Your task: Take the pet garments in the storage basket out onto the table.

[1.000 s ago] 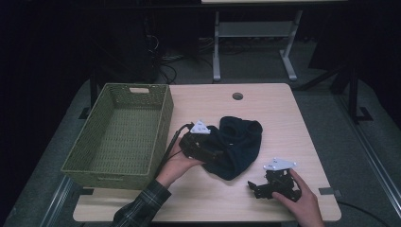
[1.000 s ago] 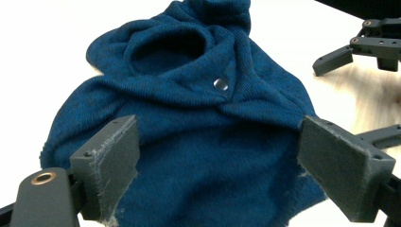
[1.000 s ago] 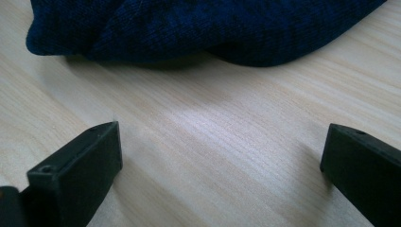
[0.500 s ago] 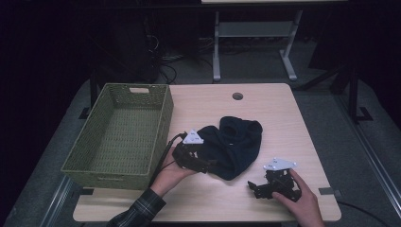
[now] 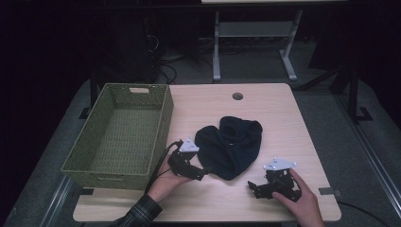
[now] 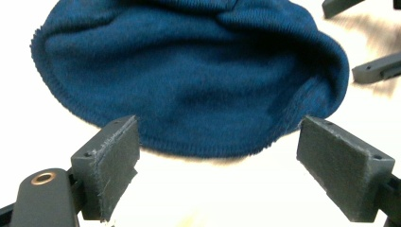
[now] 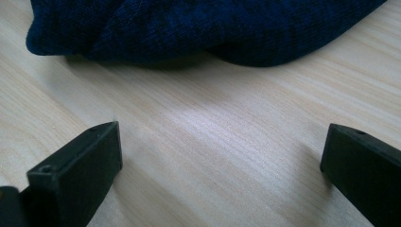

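At the left of the high view stands an empty green basket [image 5: 118, 135]. Just right of it the left gripper [image 5: 195, 173] has its jaws spread wide, facing the hem of the dark blue knit cap [image 5: 230, 145], which lies crumpled at the centre of the tabletop [image 5: 283, 109]. The cap looks soft, light and floppy; its ribbed hem [image 6: 189, 146] seems the best hold. At lower right, the right gripper [image 5: 255, 188] also stands open, holding nothing.
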Motion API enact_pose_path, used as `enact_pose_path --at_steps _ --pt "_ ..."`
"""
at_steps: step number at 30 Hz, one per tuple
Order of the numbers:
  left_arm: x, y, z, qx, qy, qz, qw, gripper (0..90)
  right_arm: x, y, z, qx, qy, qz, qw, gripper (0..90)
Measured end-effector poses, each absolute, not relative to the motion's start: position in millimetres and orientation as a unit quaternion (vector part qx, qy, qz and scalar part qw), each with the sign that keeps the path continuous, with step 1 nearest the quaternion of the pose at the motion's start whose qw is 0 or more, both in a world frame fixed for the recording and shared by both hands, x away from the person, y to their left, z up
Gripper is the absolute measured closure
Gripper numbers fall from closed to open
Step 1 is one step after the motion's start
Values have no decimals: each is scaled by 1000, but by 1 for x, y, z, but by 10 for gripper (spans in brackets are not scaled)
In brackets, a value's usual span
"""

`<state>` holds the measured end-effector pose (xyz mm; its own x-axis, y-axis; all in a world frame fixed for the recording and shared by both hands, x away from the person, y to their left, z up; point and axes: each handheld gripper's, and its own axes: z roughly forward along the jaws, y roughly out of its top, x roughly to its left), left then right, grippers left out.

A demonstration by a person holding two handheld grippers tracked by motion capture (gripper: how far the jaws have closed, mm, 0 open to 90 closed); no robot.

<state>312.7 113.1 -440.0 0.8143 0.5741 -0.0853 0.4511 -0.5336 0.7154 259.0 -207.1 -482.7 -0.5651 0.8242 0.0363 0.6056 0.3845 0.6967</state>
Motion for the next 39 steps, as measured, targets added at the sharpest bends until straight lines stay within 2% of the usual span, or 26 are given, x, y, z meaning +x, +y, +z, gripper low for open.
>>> enact_pose_path --at_steps 21,29,39 --pt "300 114 -467 889 299 82 336 129 259 -207 -483 438 817 341 161 0" --pt "293 112 -474 886 282 111 350 128 259 -207 -483 438 817 341 161 0" --pt "290 115 -478 879 277 116 371 128 259 -207 -483 437 817 341 161 0"
